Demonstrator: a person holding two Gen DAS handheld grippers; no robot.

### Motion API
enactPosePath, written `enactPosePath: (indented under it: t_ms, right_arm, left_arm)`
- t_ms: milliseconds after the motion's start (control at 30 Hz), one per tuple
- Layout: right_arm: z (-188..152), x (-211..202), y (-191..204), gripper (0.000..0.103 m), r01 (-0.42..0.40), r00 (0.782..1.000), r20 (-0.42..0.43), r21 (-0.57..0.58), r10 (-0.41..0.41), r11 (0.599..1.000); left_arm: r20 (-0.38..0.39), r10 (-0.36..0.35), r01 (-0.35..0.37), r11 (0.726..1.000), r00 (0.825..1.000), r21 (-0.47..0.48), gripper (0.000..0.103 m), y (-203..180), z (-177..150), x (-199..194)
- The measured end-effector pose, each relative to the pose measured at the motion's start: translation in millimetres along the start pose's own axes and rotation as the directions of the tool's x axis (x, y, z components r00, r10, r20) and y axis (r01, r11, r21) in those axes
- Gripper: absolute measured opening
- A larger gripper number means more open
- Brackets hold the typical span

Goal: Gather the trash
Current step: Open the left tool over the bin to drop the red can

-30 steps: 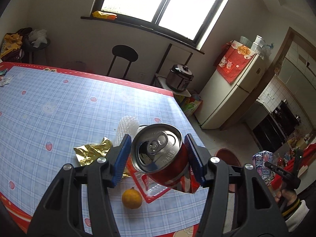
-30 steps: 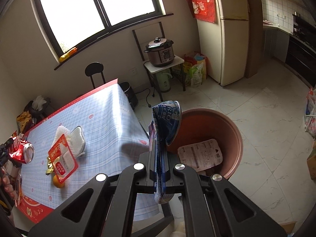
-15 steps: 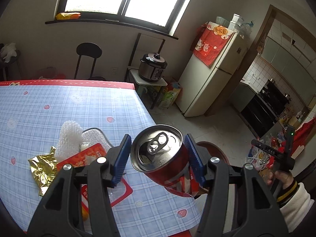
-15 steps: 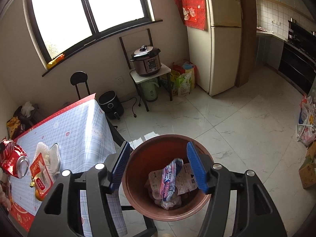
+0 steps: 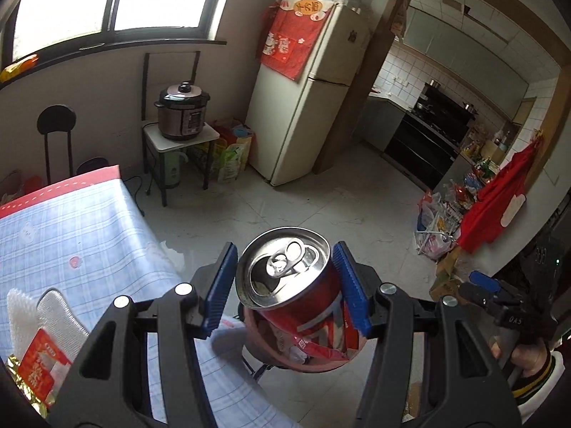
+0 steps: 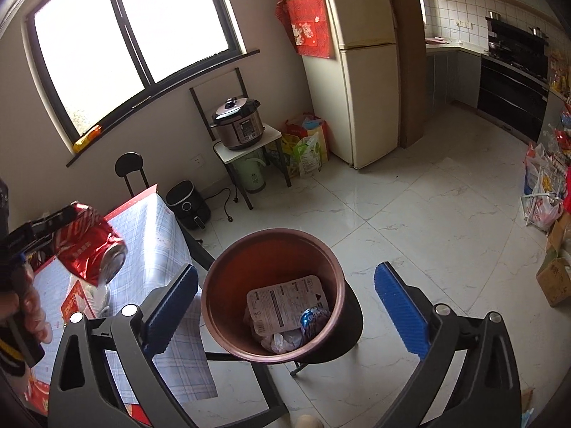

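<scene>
Our left tool (image 5: 285,285) grips the dented red aluminium drink can (image 5: 292,285) across its body, blue pads pressed on either side, the opened top facing the camera. Our right tool (image 6: 285,306) is opening, its blue pads spread wide with nothing between them, hovering above the bin.

From largest to smallest: the worktop with its blue checked cloth (image 5: 71,242) sits at the left, and just beside its corner stands the round brown plastic bin (image 6: 271,285) on the pale tiled floor. In the left wrist view the can hangs over the bin's mouth, though in the right wrist view it looks to be off to the side, above the worktop edge, so we cannot say it is squarely over. Inside the bin lie a flat printed paper lid (image 6: 289,303) and a crumpled blue wrapper (image 6: 314,317). A red snack packet (image 5: 39,363) and a scrap of gold foil (image 5: 21,388) remain on the worktop.

We judge the can light, thin-walled and already crushed, smooth enough to slip; a hold across the mid-body suits it, with only modest squeeze.
</scene>
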State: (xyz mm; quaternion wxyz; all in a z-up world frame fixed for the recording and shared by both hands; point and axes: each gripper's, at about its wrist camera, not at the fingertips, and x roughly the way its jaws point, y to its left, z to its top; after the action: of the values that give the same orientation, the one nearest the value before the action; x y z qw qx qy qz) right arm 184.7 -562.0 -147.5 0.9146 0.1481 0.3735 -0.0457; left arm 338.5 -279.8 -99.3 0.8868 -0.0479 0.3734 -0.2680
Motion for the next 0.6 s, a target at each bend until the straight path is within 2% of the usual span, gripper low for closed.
enactPosePath:
  t_ms: [133, 167, 200, 233, 400, 600]
  right_arm:
    - [-6, -9, -14, 0.098, 0.03, 1.0, -0.003, 0.017, -0.03, 0.999]
    - [-7, -11, -16, 0.098, 0.036, 0.999, -0.002, 0.02, -0.035, 0.999]
    - [-8, -14, -18, 0.098, 0.039, 0.999, 0.0, 0.022, -0.039, 0.999]
    - [-9, -16, -19, 0.098, 0.042, 0.999, 0.003, 0.022, -0.042, 0.999]
    - [-12, -21, -17, 0.098, 0.055, 0.998, 0.009, 0.003, -0.055, 0.998]
    - [-11, -24, -5, 0.098, 0.057, 0.998, 0.018, -0.013, -0.056, 0.998]
  left_arm:
    - [0.014, -0.032, 0.031, 0.997, 0.999, 0.075, 0.06, -47, 19, 32]
    - [0.028, -0.041, 0.038, 0.996, 0.999, 0.084, 0.065, -55, 24, 37]
    - [0.045, -0.049, 0.045, 0.995, 0.998, 0.09, 0.08, -61, 27, 38]
    - [0.066, -0.047, 0.041, 0.995, 0.997, 0.095, 0.09, -67, 31, 38]
    - [0.123, -0.028, 0.012, 0.992, 0.992, 0.122, 0.097, -74, 41, 21]
    - [0.087, 0.035, -0.044, 0.994, 0.996, 0.103, 0.097, -46, 32, -1]
